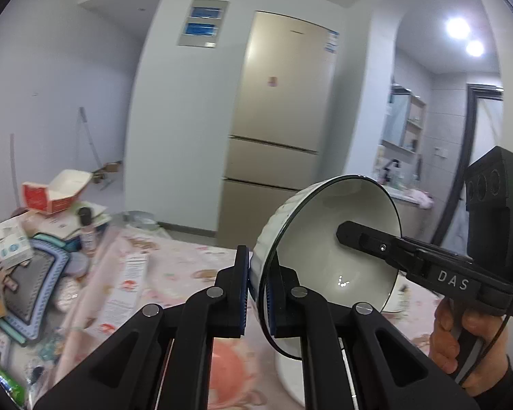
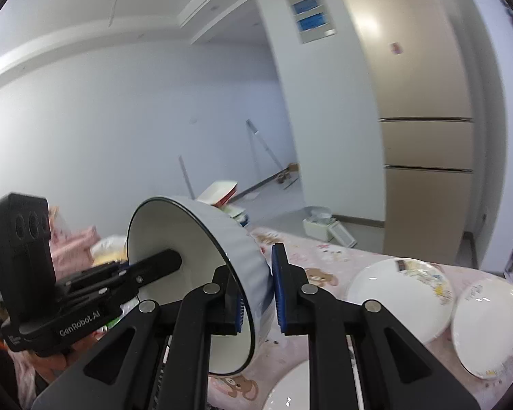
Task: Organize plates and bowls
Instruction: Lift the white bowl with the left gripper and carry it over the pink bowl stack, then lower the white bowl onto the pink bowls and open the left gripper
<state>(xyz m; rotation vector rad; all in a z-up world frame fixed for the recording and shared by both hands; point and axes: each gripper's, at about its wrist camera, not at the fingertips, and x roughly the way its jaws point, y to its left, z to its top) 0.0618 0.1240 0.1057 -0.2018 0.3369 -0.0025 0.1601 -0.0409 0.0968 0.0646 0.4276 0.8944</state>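
Two hand-held grippers hold one white bowl on its side in the air above a pink patterned desk.

The ribbed white bowl [image 1: 325, 239] with a dark rim is tilted so its hollow faces sideways. The left gripper [image 1: 256, 294] has its fingers clamped on the bowl's wall, one blue-padded finger outside and one inside. The right gripper [image 2: 258, 294] is clamped on the opposite wall in the same way; its lower edge hides part of the rim. In the right wrist view, two white plates [image 2: 403, 300] with faint prints lie on the desk [image 2: 328, 256], the farther-right one cut off by the lens edge, and a third white dish below is mostly hidden. A person's hand [image 1: 461, 335] grips the right handle. Blurred clutter [image 1: 37, 246] crowds the desk's left, and a beige fridge [image 1: 284, 116] stands behind.
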